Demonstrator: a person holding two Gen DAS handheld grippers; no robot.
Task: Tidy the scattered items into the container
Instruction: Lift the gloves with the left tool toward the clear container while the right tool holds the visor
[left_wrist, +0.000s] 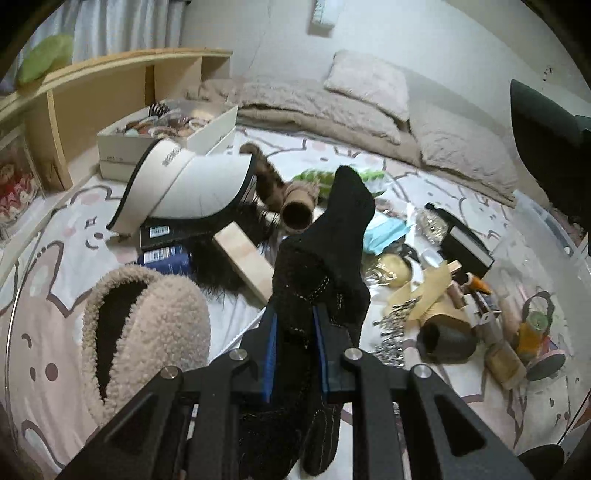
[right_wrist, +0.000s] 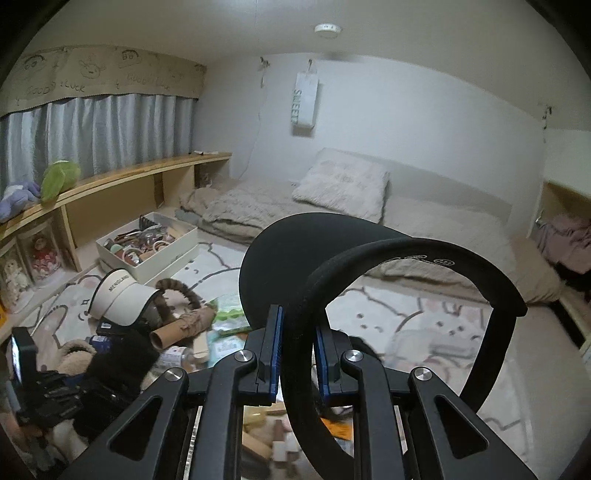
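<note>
My left gripper (left_wrist: 295, 332) is shut on a black knitted glove (left_wrist: 325, 251), held up above the scattered pile on the bed. My right gripper (right_wrist: 298, 347) is shut on the band of a black sun visor (right_wrist: 369, 258), held high over the bed; the visor's brim shows at the right edge of the left wrist view (left_wrist: 543, 147). A clear plastic container (left_wrist: 535, 251) stands at the right of the pile. The left gripper with the glove shows at lower left in the right wrist view (right_wrist: 110, 365).
A white visor cap (left_wrist: 184, 184), fluffy slipper (left_wrist: 144, 332), wooden block (left_wrist: 243, 258), cardboard tube (left_wrist: 295, 214), blue mask (left_wrist: 384, 232), black box (left_wrist: 465, 243) and small bottles (left_wrist: 532, 328) lie scattered. A white box (left_wrist: 210, 136) of items stands by the wooden shelf (left_wrist: 92, 92). Pillows (left_wrist: 369, 85) lie behind.
</note>
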